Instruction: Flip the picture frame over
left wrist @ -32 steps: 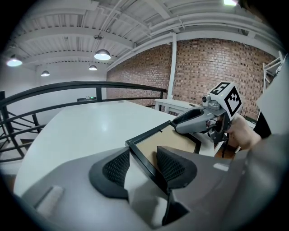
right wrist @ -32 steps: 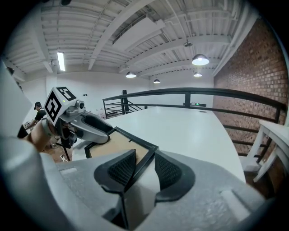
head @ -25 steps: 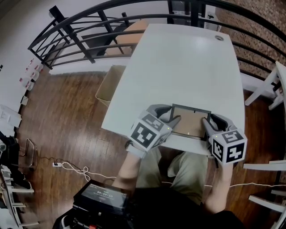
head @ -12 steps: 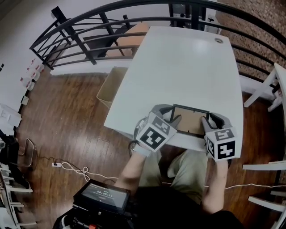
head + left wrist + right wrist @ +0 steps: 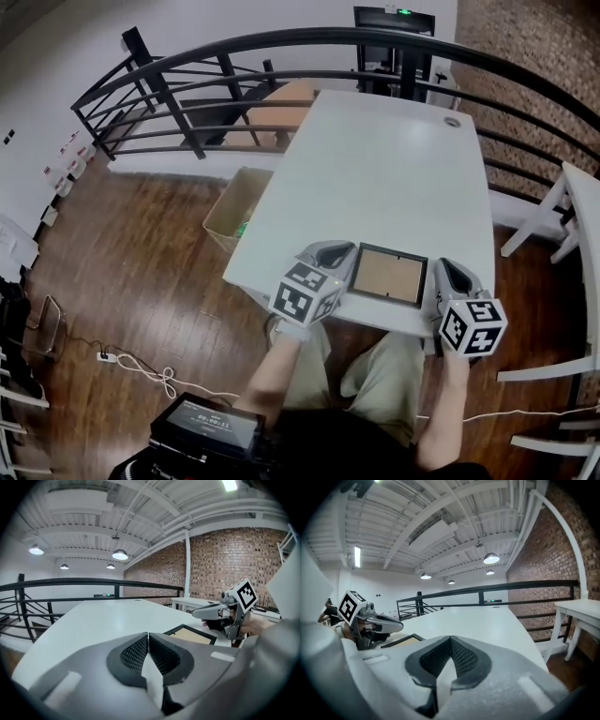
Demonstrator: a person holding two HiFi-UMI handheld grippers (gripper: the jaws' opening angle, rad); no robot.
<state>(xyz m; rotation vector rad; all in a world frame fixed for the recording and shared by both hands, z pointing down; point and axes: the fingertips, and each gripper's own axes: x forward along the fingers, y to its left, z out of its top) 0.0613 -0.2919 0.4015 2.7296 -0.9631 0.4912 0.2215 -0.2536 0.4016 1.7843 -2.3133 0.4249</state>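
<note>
1. The frame (image 5: 388,275) lies flat at the near edge of the table (image 5: 375,159), long axis left to right, between the tongs.
2. Left tongs (image 5: 341,252) sit just beside its left end, seemingly nearer; right tongs (image 5: 447,273) are beside its right end. Both are clenched, empty.
3. Thin dark rectangular rim, matte tan panel; smooth white table.

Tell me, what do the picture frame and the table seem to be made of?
The picture frame: thin dark matt border, wood or plastic; its tan panel looks like fibreboard or card. The table: smooth white top with a soft sheen, probably laminate or painted board.
</note>
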